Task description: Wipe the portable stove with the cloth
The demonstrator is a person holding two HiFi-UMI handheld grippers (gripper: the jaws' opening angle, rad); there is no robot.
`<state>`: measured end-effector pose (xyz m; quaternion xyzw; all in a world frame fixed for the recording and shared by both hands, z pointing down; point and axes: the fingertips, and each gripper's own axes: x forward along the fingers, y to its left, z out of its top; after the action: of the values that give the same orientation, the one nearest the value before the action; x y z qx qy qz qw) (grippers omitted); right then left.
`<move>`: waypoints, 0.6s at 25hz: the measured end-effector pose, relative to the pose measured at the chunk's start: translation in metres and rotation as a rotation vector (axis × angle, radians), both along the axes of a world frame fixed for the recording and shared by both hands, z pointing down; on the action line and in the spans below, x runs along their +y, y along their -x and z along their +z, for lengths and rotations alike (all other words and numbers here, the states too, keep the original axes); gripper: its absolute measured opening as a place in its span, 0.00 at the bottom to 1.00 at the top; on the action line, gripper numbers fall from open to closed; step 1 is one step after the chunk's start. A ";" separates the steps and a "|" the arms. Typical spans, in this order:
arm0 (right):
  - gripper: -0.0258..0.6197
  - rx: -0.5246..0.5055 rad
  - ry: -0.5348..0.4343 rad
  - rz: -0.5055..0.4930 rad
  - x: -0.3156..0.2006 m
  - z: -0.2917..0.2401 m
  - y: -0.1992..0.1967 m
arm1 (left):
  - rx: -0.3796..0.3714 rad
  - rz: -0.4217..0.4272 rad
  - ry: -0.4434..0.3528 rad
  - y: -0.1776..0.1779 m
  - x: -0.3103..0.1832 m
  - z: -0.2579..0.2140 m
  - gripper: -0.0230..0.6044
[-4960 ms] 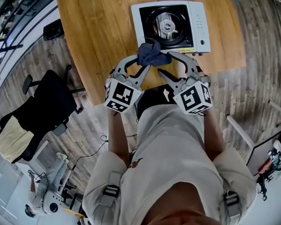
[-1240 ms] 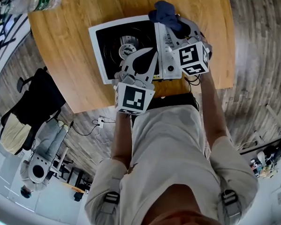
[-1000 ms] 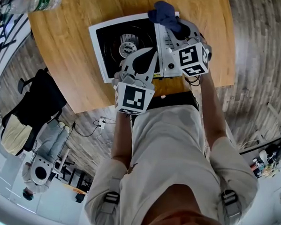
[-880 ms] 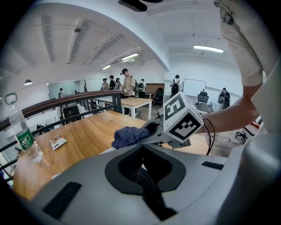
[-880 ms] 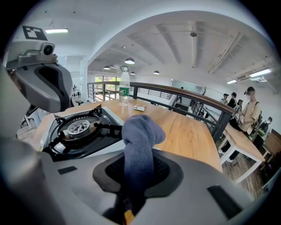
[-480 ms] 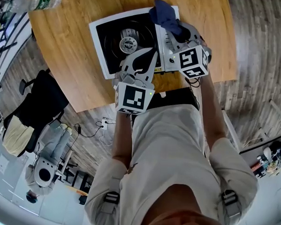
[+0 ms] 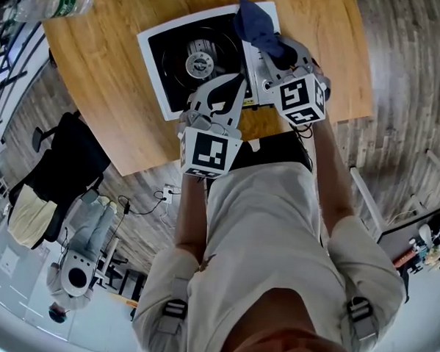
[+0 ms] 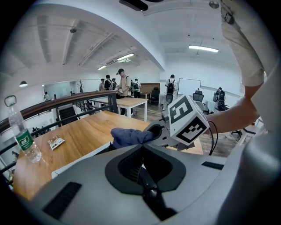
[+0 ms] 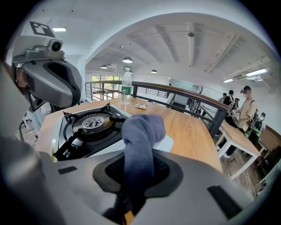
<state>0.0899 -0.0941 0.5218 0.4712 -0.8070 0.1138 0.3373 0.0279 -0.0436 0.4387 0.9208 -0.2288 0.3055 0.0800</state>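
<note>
Right claw [image 7: 275, 48] grips the blue cloth [image 7: 255, 22] at the portable stove's [image 7: 165, 64] right side; left claw [image 7: 233, 82] is closed, empty.

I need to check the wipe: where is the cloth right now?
In the head view the cloth is clamped in the right gripper, at the far right corner of the stove, right of the burner.

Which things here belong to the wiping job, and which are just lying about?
Job: stove, cloth, right gripper clamping the cloth.
Lying about: bottle, packet, chair.
</note>
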 end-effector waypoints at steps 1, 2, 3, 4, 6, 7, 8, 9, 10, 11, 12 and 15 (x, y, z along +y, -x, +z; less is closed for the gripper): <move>0.17 0.001 0.001 0.002 0.002 0.000 0.000 | 0.000 0.003 0.000 0.000 0.001 0.000 0.07; 0.17 0.001 0.002 0.003 0.005 0.000 0.001 | -0.001 0.006 0.001 0.000 0.002 0.000 0.07; 0.17 0.002 0.003 0.005 0.007 0.000 0.001 | 0.000 0.009 0.000 0.000 0.003 -0.001 0.07; 0.17 0.002 0.003 0.006 0.009 0.000 0.001 | 0.000 0.012 0.000 0.000 0.004 -0.001 0.07; 0.17 0.004 0.004 0.009 0.014 0.000 0.002 | 0.001 0.019 -0.002 -0.001 0.006 -0.002 0.07; 0.17 0.005 0.005 0.010 0.016 0.000 0.002 | 0.001 0.022 -0.002 -0.001 0.007 -0.002 0.07; 0.17 0.005 0.007 0.011 0.018 0.000 0.003 | 0.000 0.025 -0.003 0.000 0.008 -0.002 0.07; 0.17 0.006 0.008 0.011 0.020 -0.001 0.003 | 0.000 0.027 -0.003 0.000 0.008 -0.003 0.07; 0.17 0.007 0.009 0.012 0.023 -0.001 0.003 | 0.000 0.030 -0.004 0.000 0.009 -0.003 0.07; 0.17 0.008 0.010 0.013 0.025 -0.001 0.003 | -0.001 0.033 -0.004 0.000 0.010 -0.004 0.07; 0.17 0.010 0.011 0.014 0.028 -0.001 0.004 | -0.001 0.036 -0.005 0.000 0.011 -0.004 0.07; 0.17 0.014 0.014 0.014 0.036 -0.001 0.006 | -0.005 0.045 -0.004 0.000 0.014 -0.003 0.07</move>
<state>0.0842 -0.0584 0.5212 0.4750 -0.8006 0.1187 0.3454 0.0277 -0.0291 0.4354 0.9251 -0.2087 0.3093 0.0707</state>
